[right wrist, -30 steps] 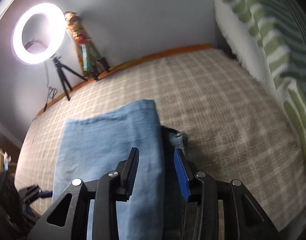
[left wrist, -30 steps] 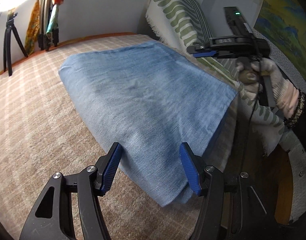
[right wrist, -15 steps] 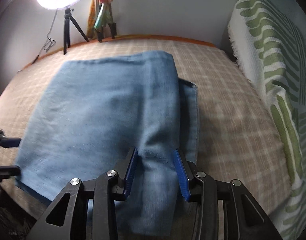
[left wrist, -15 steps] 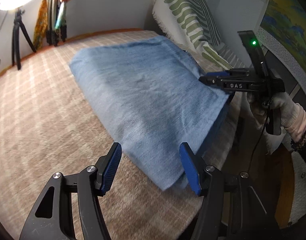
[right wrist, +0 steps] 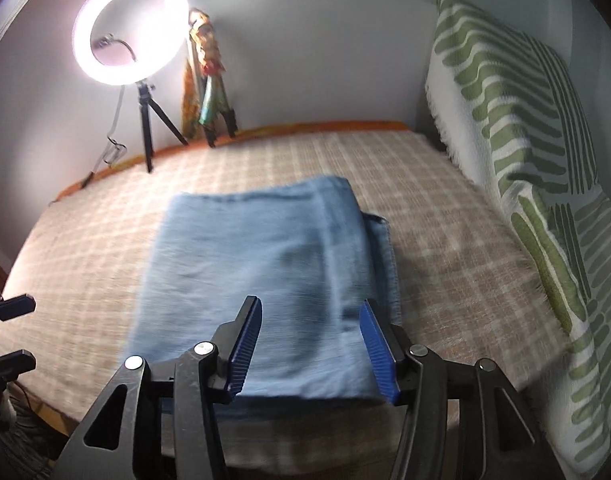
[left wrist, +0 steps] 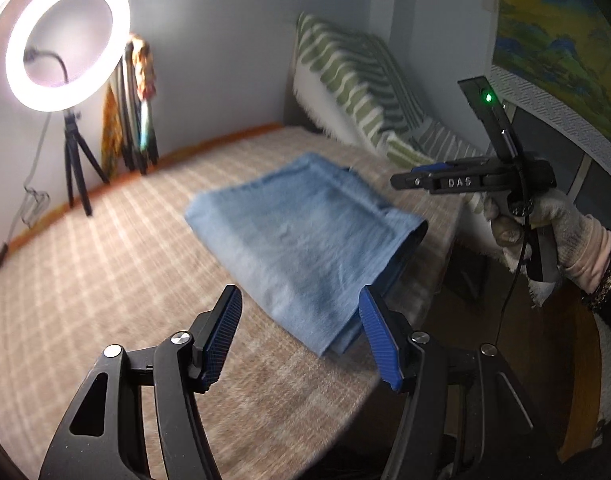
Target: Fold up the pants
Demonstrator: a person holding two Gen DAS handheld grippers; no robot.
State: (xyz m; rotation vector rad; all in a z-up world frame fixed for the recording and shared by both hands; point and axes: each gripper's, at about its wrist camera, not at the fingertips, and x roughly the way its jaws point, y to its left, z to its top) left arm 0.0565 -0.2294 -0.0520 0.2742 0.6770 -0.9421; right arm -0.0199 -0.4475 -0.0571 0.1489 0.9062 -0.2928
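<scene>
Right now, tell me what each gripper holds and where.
Nothing: the left gripper and right gripper are both open above the folded pants.

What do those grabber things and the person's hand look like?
Each hand-held gripper is black with blue ribbed pads. The right one bears "DAS", a green light and a black cable. The hand wears a whitish glove.

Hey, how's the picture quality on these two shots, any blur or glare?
Left wrist view: ring light blows out white, the folded jeans and plaid bedcover are motion-smeared, the left gripper stays sharp. Right wrist view: same glare, jeans blurred, fisheye bends the bed edge.
</scene>
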